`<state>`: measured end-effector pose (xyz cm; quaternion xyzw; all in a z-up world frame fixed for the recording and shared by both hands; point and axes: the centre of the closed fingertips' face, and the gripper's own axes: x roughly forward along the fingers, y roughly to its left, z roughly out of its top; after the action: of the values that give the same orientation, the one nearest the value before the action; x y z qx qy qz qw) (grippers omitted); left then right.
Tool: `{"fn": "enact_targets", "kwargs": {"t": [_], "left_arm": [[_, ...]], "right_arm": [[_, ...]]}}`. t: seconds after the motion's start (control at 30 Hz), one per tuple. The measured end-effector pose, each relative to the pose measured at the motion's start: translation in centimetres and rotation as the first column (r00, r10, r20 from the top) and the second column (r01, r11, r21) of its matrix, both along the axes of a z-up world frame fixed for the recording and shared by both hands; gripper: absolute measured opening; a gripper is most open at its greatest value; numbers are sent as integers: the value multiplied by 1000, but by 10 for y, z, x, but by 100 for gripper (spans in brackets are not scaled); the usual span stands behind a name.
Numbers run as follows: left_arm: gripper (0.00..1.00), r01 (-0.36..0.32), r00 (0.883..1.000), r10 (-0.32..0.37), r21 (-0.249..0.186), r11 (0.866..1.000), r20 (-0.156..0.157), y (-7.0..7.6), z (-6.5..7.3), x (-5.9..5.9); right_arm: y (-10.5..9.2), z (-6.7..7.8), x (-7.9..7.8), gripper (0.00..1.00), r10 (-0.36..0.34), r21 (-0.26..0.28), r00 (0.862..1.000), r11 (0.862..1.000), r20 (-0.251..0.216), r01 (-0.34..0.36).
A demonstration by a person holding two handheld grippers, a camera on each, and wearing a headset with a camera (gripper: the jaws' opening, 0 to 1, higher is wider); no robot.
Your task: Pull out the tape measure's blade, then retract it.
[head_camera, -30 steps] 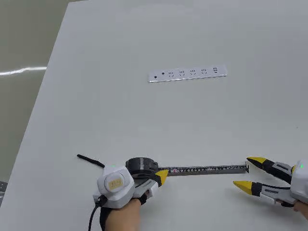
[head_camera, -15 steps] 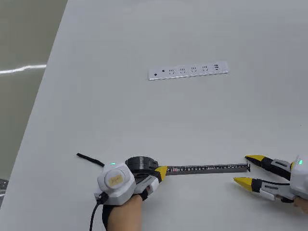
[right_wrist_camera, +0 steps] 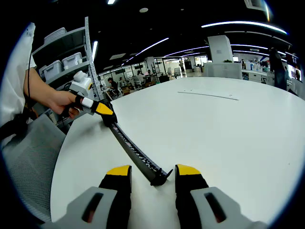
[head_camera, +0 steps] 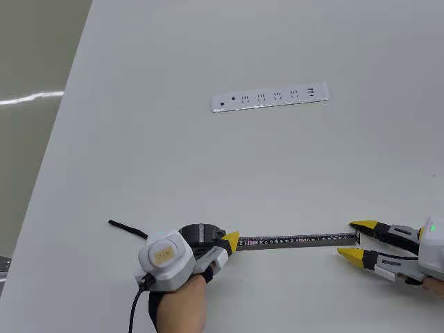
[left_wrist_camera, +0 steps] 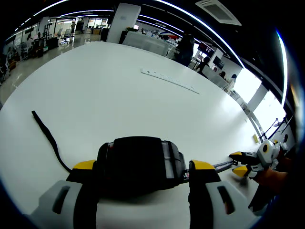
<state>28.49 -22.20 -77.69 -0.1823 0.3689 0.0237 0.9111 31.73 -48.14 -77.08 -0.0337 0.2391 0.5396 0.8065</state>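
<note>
The black tape measure case (head_camera: 202, 236) lies near the table's front edge, and my left gripper (head_camera: 220, 243) is shut on it. In the left gripper view the case (left_wrist_camera: 138, 164) sits clamped between the yellow-tipped fingers (left_wrist_camera: 85, 165). The blade (head_camera: 298, 241) runs out to the right, flat on the white table (head_camera: 208, 159). Its end hook (head_camera: 356, 238) lies between the spread fingers of my right gripper (head_camera: 355, 240), which is open. In the right gripper view the hook (right_wrist_camera: 160, 178) rests in the gap of that gripper (right_wrist_camera: 153, 170), touching neither finger that I can see.
A white power strip (head_camera: 269, 97) lies across the table's far middle. The case's black strap (head_camera: 127, 229) trails left on the table. The table's left edge (head_camera: 59, 132) drops off to grey floor.
My right gripper has shifted left toward the blade's end and its fingers have narrowed around the hook. The left gripper and case have stayed put.
</note>
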Motion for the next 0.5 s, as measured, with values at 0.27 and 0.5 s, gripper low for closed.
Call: {"fn": "enact_targets", "kwargs": {"t": [0.27,0.5], "left_arm": [[70,-27,1000,27,12,1000,-9,4,-1,1],[70,-36,999,36,22,999,-9,5,-1,1]], "right_arm": [[0,1,3,31,15,10,1000,1000,1,-15],[-2,0,6,27,25,10,1000,1000,0,-25]]}}
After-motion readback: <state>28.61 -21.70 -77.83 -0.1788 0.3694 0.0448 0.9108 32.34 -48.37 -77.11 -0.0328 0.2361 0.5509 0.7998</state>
